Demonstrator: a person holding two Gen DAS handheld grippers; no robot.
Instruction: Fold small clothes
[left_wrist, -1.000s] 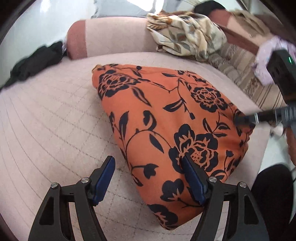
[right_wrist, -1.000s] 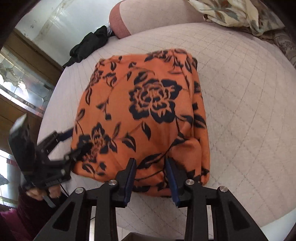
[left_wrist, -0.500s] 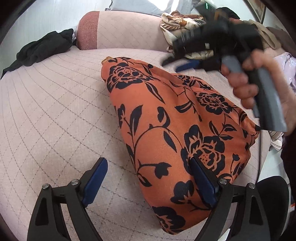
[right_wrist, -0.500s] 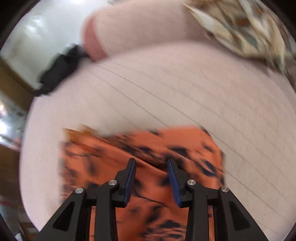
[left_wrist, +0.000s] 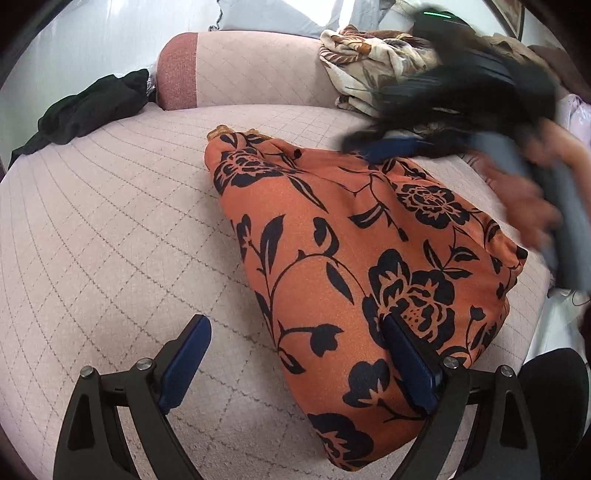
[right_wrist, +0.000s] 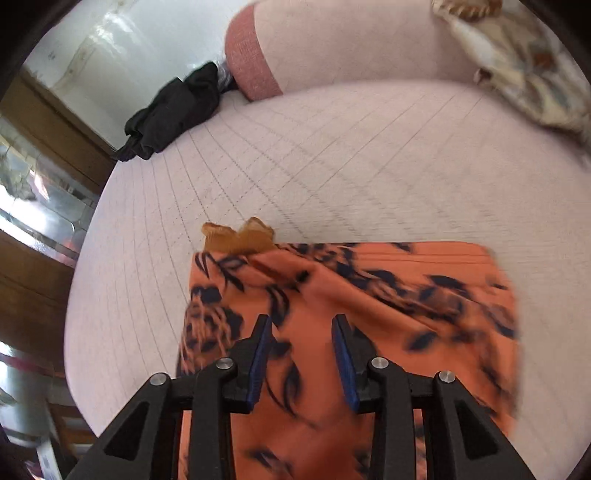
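Orange flowered cloth (left_wrist: 362, 258) lies folded on the bed (left_wrist: 110, 240) beneath your left gripper (left_wrist: 295, 365) and right gripper (right_wrist: 302, 360), both released, gripping nothing.

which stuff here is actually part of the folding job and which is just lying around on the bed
Part of the job:
- orange floral garment, lying folded on the quilted bed cover
- left gripper, open, one finger resting on the garment
- right gripper, open above the garment

Just lying about:
- black garment, crumpled at the bed's far edge
- beige floral cloth, heaped
- bolster pillow
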